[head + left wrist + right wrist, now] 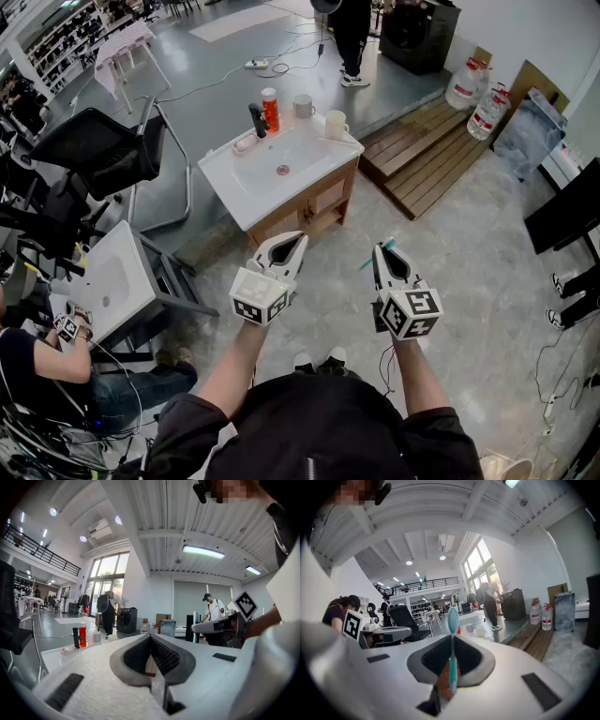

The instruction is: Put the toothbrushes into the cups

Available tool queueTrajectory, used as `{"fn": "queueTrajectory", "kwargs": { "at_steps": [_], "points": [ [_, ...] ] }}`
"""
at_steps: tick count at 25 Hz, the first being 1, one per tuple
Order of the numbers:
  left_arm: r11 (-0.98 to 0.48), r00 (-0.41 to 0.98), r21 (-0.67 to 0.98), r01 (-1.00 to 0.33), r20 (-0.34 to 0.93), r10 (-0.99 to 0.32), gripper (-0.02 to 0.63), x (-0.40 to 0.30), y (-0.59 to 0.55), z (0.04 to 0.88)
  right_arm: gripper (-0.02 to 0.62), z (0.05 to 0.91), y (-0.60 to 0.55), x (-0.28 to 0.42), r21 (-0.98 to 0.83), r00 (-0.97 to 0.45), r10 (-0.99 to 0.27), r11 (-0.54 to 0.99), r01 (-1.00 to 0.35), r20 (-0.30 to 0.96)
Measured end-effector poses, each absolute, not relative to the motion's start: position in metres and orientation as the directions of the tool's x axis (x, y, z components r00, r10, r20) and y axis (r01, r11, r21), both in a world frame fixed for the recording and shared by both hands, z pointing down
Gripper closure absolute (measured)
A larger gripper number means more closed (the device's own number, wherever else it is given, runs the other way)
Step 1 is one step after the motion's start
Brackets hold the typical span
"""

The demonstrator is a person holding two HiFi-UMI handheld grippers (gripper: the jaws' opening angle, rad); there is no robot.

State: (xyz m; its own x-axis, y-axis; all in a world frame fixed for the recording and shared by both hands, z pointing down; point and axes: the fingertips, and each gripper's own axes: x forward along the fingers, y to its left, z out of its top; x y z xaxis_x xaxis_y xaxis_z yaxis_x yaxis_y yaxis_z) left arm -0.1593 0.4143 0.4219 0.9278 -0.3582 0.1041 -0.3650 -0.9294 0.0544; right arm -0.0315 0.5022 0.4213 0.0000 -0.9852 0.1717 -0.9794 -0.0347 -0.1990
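Note:
A white sink vanity [246, 192] stands ahead of me, with two pale cups [335, 124] [304, 105] at its far right corner. An orange bottle [270, 109] and a black faucet [258, 120] stand beside them. My right gripper [382, 249] is shut on a teal toothbrush [452, 645], whose bristle head sticks out past the jaw tips, with the handle showing [366, 263]. My left gripper [292, 242] is held level beside it, shut, with nothing between its jaws [150, 638]. Both grippers hover in front of the vanity, short of it. The cups [480, 631] show small in the right gripper view.
A second white basin [108, 277] stands at the left, beside a seated person [56, 361]. A black office chair [103, 150] is behind it. A wooden platform [436, 150] and water jugs [466, 84] lie to the right. Another person [352, 37] stands beyond the vanity, and cables cross the floor.

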Motion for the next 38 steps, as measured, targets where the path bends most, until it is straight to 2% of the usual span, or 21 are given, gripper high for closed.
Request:
{"fn": "queueTrajectory", "kwargs": {
  "at_steps": [24,38],
  "points": [
    [-0.908,0.906,0.056,-0.415,0.117,-0.407,0.606,-0.097,0.415,0.430,0.572,0.437,0.502,0.030,-0.215,-0.095,-0.975,0.051,-0.975,0.201],
    [-0.916,0.916,0.082,-0.392,0.129,-0.380,0.606,-0.051,0.285,0.448,0.572,0.451,0.370,0.066,-0.204,-0.101,-0.970,0.054,-0.978,0.223]
  ]
}}
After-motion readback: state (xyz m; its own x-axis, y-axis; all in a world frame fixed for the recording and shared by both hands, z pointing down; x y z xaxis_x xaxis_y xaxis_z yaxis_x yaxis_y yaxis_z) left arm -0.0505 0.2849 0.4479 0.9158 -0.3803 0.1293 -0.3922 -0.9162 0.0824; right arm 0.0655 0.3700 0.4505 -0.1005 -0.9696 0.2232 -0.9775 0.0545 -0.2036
